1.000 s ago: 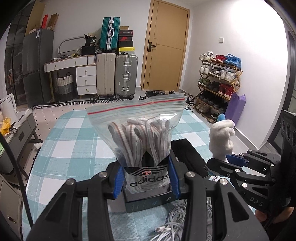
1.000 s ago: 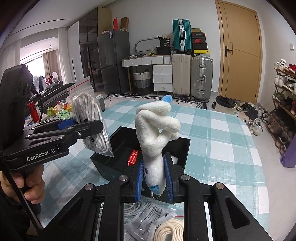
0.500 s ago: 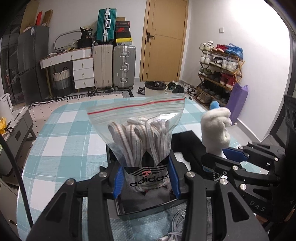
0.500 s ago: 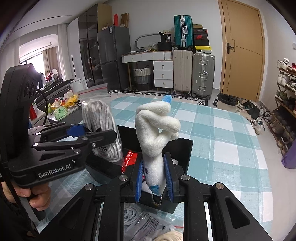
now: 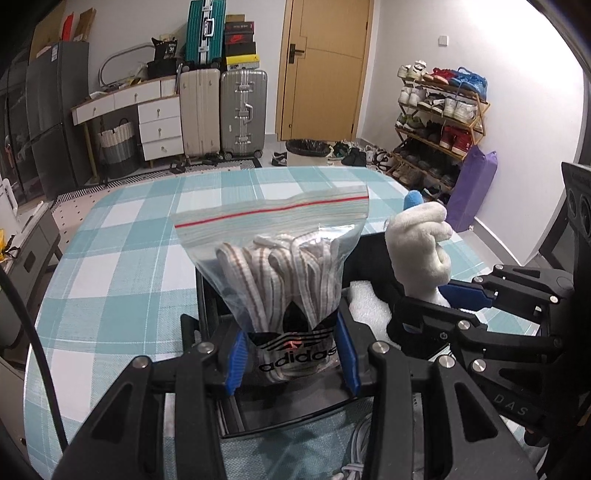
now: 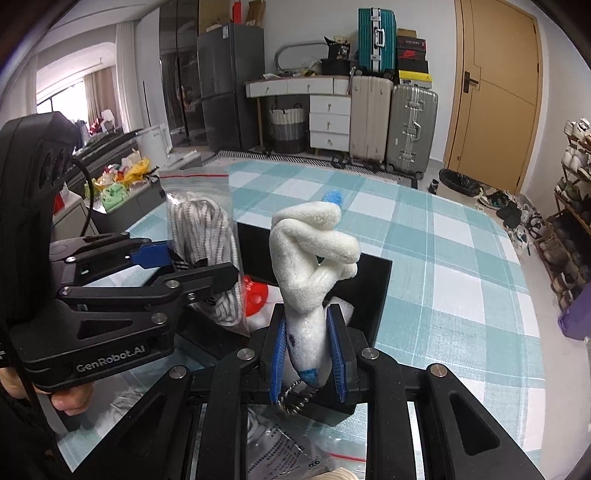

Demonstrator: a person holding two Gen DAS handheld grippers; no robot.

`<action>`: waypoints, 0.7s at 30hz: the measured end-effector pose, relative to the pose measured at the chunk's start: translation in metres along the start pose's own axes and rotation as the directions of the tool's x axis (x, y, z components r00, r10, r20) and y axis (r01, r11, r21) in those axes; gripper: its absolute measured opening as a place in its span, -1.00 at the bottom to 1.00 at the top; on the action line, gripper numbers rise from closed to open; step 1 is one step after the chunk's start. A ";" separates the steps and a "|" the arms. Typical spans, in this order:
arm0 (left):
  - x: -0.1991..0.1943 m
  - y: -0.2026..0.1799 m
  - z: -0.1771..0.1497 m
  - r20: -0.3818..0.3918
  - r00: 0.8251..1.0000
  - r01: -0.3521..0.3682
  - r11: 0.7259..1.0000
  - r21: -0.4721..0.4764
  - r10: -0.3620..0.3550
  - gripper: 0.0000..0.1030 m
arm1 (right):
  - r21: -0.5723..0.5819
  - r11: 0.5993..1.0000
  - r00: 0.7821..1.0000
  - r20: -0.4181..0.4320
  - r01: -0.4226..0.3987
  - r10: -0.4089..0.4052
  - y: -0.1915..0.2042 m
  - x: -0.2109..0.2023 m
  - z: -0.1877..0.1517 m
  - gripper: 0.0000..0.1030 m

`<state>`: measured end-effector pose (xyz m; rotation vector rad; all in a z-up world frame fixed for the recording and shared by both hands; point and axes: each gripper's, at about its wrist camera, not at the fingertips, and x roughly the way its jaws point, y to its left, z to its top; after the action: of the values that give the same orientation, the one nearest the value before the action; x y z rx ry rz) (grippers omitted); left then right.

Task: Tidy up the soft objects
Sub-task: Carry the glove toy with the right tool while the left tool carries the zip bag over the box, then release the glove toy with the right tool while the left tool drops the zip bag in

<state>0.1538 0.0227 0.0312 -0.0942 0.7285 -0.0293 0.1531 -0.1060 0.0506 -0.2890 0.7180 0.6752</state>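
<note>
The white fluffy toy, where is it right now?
The white plush toy is held upright in the right tool, above the black box on the checked table. On its left, the left tool holds the bag of shoelaces.

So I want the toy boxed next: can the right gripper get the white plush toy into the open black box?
Probably yes: the right gripper holds the white plush toy just above the open black box.

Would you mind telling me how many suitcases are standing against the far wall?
3. A cream suitcase and a silver suitcase stand side by side on the floor left of the door, and a teal suitcase stands on top. Others may be hidden behind them.
</note>
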 end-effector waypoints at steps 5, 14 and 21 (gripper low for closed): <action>0.004 0.001 -0.003 -0.020 1.000 0.003 1.000 0.001 -0.003 -0.20 | 0.002 1.000 0.999 -0.034 -0.001 0.001 -0.003 0.009 -0.002 -0.58; 0.003 0.002 -0.007 -0.030 1.000 0.005 1.000 0.022 -0.004 -0.20 | 0.024 1.000 0.997 -0.081 -0.007 0.009 -0.005 0.016 -0.005 -0.59; 0.002 0.001 -0.008 -0.040 0.999 0.006 1.000 0.024 -0.005 -0.12 | 0.030 1.000 0.998 -0.066 0.004 -0.002 -0.005 0.011 -0.007 -0.58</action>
<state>0.1499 0.0232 0.0242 -0.0732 0.7678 -0.0454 0.1586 -0.1077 0.0378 -0.2858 0.7901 0.6534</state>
